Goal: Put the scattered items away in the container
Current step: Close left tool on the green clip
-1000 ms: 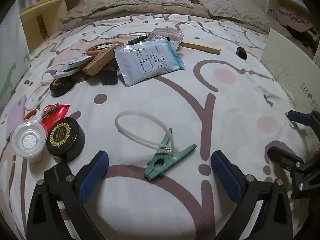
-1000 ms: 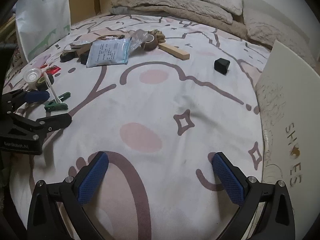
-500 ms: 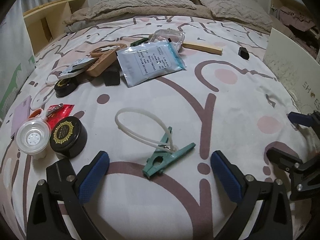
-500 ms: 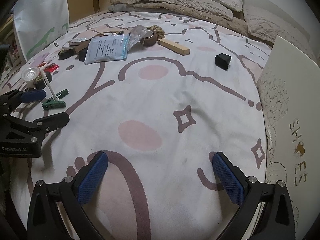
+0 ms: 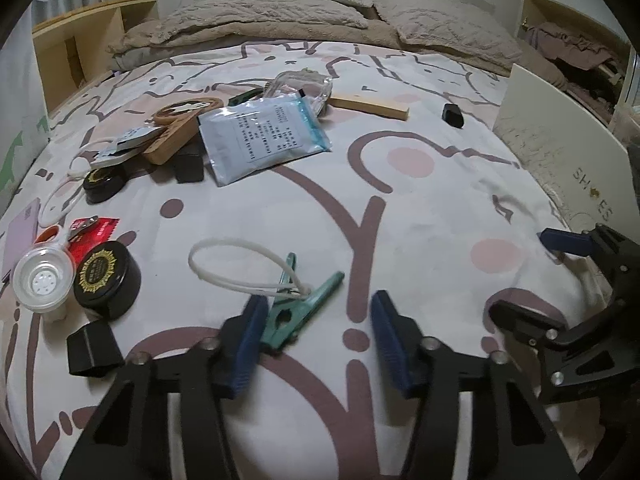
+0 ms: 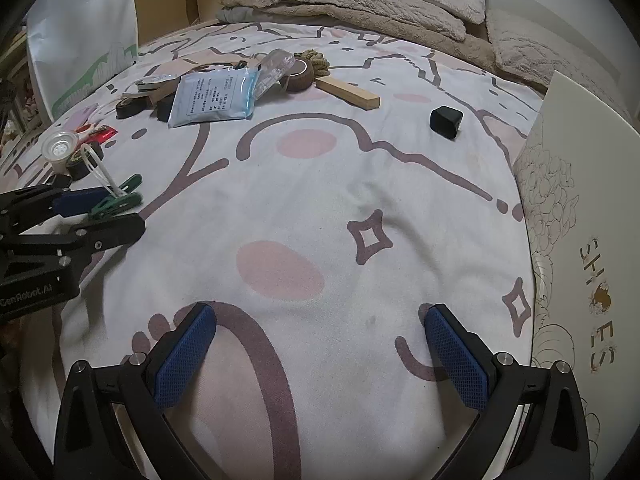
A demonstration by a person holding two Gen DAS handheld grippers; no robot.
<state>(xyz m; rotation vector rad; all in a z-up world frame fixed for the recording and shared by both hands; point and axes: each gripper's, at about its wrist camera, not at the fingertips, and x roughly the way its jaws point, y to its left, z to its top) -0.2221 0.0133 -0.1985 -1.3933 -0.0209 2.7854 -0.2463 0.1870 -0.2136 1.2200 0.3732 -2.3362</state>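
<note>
Narrowed since the earlier frames: the left gripper, whose jaws have just been closing from wide to roughly a third apart. The green clip with its white cord loop is now bracketed at its near end; the left blue pad is seen at the clip's handle, contact not certain, while the right pad stands clear of it, so no grip is yet made. A small black block, unseen before, is now shown at 8 o'clock of the clip.

Left wrist view only: black round tin, clear perforated lid, red packet.

Right wrist view only: white paper bag at 11 o'clock, brown tape roll behind the printed pouch.

Shown in both: wooden block, black charger, white shoe box at 3 o'clock on the patterned bedspread.

Unchanged: the right gripper, jaws fully spread over bare bedspread, nothing between them.
</note>
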